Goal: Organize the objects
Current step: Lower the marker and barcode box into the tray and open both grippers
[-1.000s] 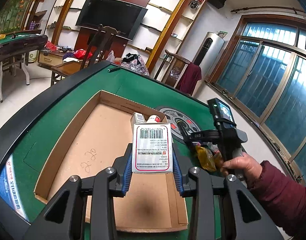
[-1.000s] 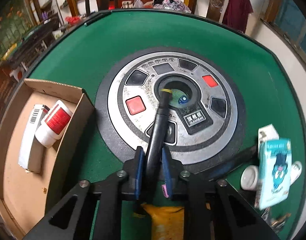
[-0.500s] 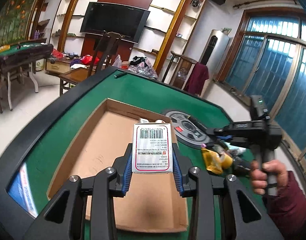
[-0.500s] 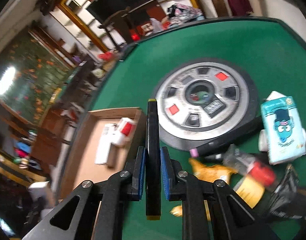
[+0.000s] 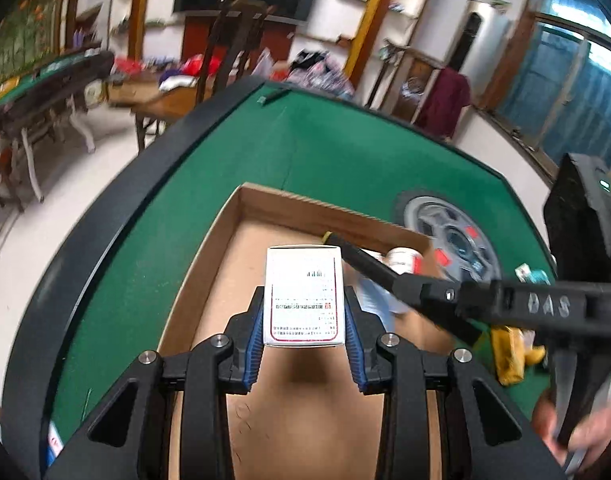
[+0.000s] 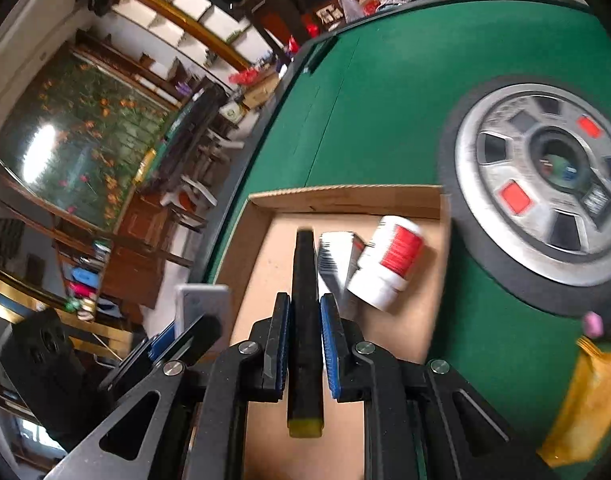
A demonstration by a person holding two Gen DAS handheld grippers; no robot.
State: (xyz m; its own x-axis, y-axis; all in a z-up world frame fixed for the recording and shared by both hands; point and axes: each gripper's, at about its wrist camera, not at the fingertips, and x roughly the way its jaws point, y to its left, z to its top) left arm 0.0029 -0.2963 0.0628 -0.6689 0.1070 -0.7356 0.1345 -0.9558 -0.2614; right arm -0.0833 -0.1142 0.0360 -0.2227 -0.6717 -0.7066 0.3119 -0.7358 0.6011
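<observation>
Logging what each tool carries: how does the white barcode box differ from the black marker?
The white barcode box is flat, rectangular and printed; the long black yellow-tipped marker is slim and plain. The box sits in the left tool, the marker in the right tool, closed narrower. Both are gripped above the cardboard tray.

A white box (image 5: pixel 304 297) printed with small text and a red-lined border stands upright, clamped at its sides above the near part of a shallow brown cardboard tray (image 5: pixel 325 210) on the green table. A long black marker (image 6: pixel 305 320) with yellowish ends is held lengthwise over the tray, pointing far. Inside the tray's far right corner lie a white bottle with a red label (image 6: pixel 389 264), tipped on its side, and just left of it a white barcoded box (image 6: pixel 335 256).
</observation>
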